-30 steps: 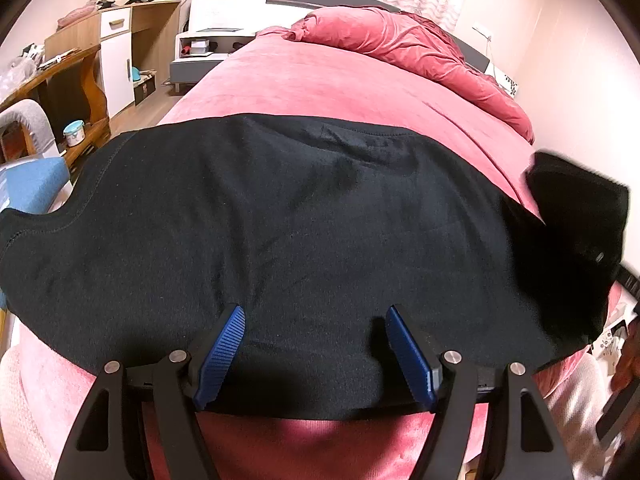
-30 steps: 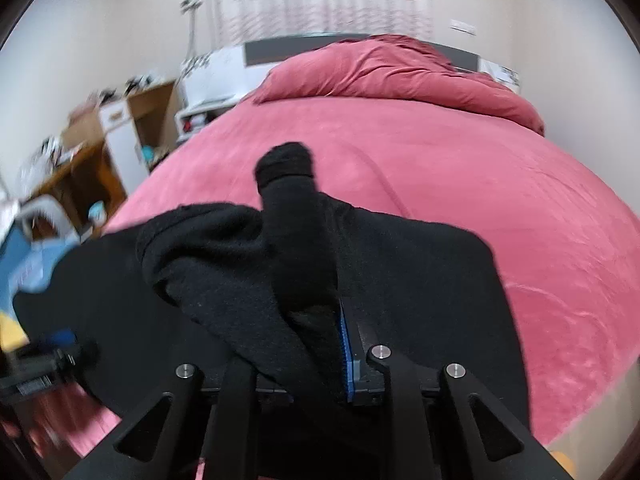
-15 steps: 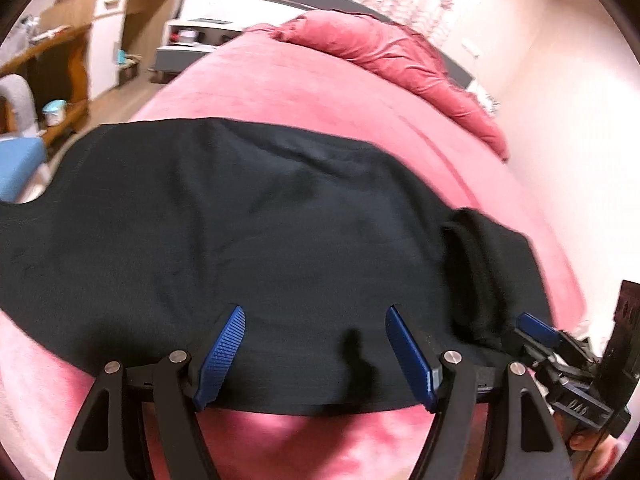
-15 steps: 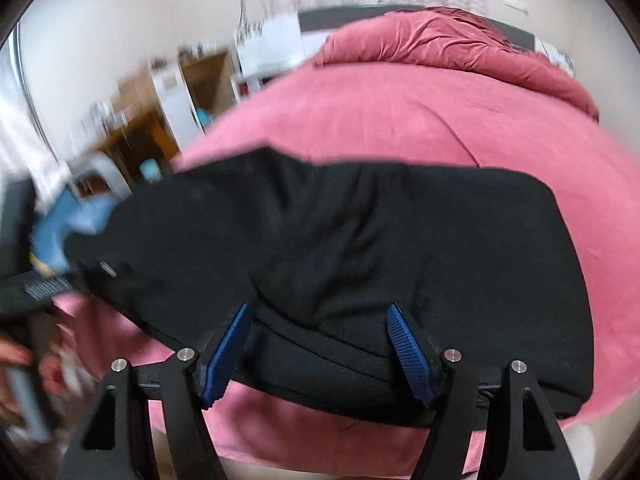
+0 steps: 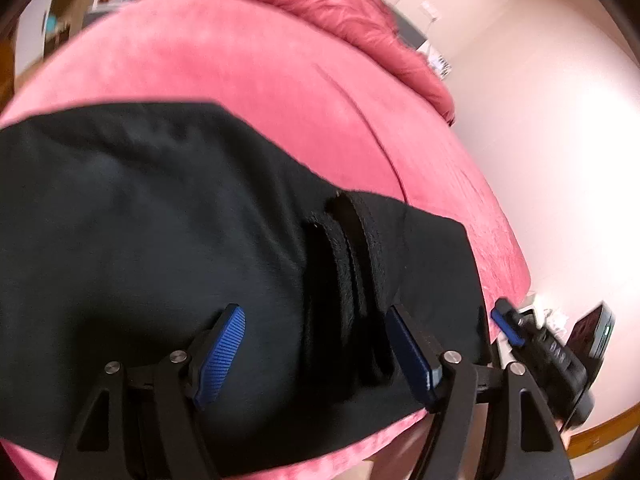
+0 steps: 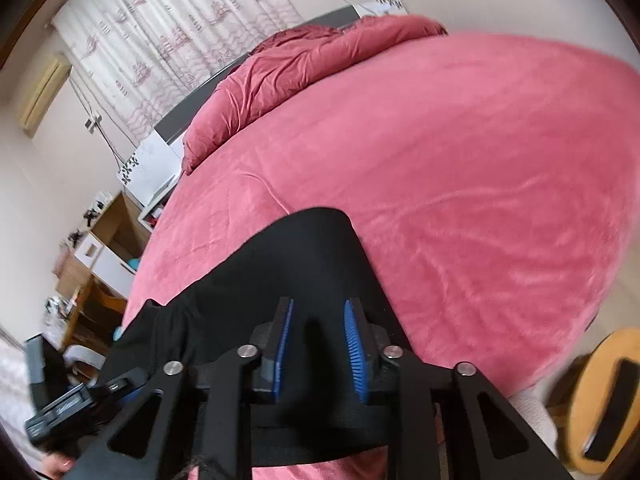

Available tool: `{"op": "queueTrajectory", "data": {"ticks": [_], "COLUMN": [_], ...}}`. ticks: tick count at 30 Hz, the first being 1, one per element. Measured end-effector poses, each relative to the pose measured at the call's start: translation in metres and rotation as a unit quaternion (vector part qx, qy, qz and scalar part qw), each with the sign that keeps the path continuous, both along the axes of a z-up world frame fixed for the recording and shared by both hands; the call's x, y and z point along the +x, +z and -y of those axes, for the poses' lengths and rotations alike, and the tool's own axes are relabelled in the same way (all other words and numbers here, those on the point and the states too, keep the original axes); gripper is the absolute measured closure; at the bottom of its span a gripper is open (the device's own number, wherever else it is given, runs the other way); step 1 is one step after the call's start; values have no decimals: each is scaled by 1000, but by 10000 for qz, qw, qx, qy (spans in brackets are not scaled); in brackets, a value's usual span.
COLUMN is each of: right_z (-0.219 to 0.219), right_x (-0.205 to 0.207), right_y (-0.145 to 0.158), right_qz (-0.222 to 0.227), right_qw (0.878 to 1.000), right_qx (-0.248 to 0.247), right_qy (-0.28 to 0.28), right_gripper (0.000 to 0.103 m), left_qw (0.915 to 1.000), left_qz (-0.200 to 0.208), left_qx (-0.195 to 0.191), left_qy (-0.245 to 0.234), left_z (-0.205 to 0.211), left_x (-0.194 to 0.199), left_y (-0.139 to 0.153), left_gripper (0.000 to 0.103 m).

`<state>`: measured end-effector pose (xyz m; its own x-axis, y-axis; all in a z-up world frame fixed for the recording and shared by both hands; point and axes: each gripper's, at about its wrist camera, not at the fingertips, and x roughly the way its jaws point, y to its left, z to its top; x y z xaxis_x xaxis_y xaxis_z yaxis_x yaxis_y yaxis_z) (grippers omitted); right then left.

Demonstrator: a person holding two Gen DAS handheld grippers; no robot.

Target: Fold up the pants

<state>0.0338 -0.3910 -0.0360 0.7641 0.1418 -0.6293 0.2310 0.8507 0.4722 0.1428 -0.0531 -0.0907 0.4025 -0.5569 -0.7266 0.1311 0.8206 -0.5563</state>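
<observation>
Black pants (image 5: 140, 240) lie spread on the pink bed (image 5: 260, 72), with a folded, ridged layer (image 5: 348, 264) on their right part. My left gripper (image 5: 316, 348) is open and empty just above the pants' near edge, straddling that ridge. My right gripper (image 6: 318, 344) is partly closed with a gap between its blue pads, over the pants' right end (image 6: 304, 264); nothing is pinched. The right gripper also shows in the left wrist view (image 5: 540, 344) at the right.
A bunched pink duvet (image 6: 304, 60) lies at the head of the bed. A wooden desk and shelves (image 6: 92, 272) stand to the left. A round wooden stool (image 6: 604, 396) is at the right by the bed's foot. A wall (image 5: 540, 140) runs right of the bed.
My right gripper let go of the pant end, which now lies folded on the pants, and its jaws have narrowed. My left gripper has swung to the right toward the fold.
</observation>
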Motion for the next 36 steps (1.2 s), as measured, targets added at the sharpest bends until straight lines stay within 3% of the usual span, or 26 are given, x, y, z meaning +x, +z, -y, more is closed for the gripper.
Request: {"op": "queueTrajectory", "data": {"ticks": [1, 3, 5, 6, 9, 11, 16, 18, 21, 24, 26, 30, 36], "right_z": [0, -7, -5, -5, -2, -2, -3, -7, -13, -20, -23, -28, -41], "right_x": [4, 12, 13, 15, 11, 7, -4, 7, 17, 21, 23, 26, 19], "right_y": [-4, -13, -20, -23, -29, -28, -28, -31, -36, -36, -36, -36, -26], "right_qz": [5, -67, -211, -282, -342, -275, -79, -218, -507, -618, -668, -716, -547], "right_qw": [10000, 9998, 9996, 9994, 9991, 9992, 9987, 9983, 9979, 9976, 9974, 9969, 9967], "right_qx": [36, -25, 71, 91, 224, 271, 467, 465, 278, 62, -48, -182, -547], "right_qy": [75, 173, 191, 167, 98, 86, 202, 266, 287, 294, 283, 262, 233], "right_gripper": [79, 79, 79, 79, 79, 79, 76, 76, 76, 76, 76, 76, 73], "left_qw": [9999, 9998, 9996, 9992, 9976, 9967, 9923, 9914, 9919, 9909, 9897, 9874, 9934], "left_qz": [-115, -190, -165, -137, 116, 353, 1018, 972, 589, 713, 793, 983, 891], "left_qx": [-73, 34, 155, 126, 336, 307, 342, 626, 947, 988, 1055, 1085, 644], "left_qy": [-35, -71, -189, -357, -592, -665, -619, -619, -602, -576, -558, -593, -312], "left_z": [5, 17, 27, 35, 47, 47, 33, 32, 38, 41, 42, 18, -19], "left_x": [5, 10, 9, 8, 3, 2, -13, -15, -13, -17, -20, -33, -52], "left_y": [-4, -8, -9, -9, 0, 13, 47, 37, 2, -13, -14, -19, -8], "left_gripper": [31, 44, 67, 73, 88, 90, 91, 91, 90, 88, 80, 70, 65]}}
